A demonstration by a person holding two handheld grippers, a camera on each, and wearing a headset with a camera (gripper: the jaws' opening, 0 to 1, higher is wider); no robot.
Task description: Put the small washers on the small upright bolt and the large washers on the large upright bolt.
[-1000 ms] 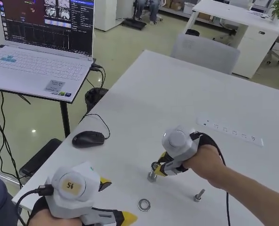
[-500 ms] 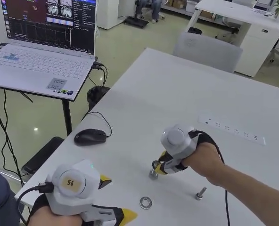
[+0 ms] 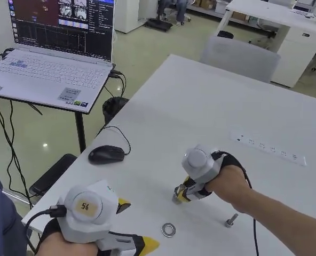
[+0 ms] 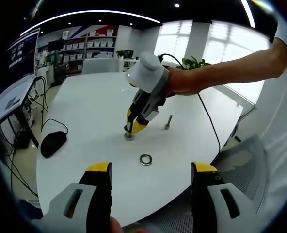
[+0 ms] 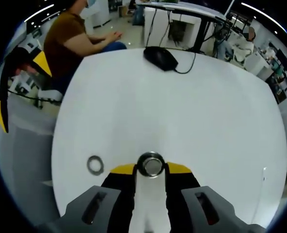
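The right gripper (image 3: 183, 194) has its jaws pinched close on a washer (image 5: 151, 165) at the top of the large bolt (image 4: 129, 135), mid-table (image 3: 200, 106). The left gripper (image 4: 151, 168) waits at the near edge, jaws wide apart and empty. 1 loose washer (image 3: 168, 230) lies flat just nearer; the small bolt (image 3: 231, 219) stands off to the right. To finish well, the hole should likely be centred over the thread and kept level before release. Against 1 second earlier the camera has shifted, but the right gripper stays at that bolt and nothing else has moved.
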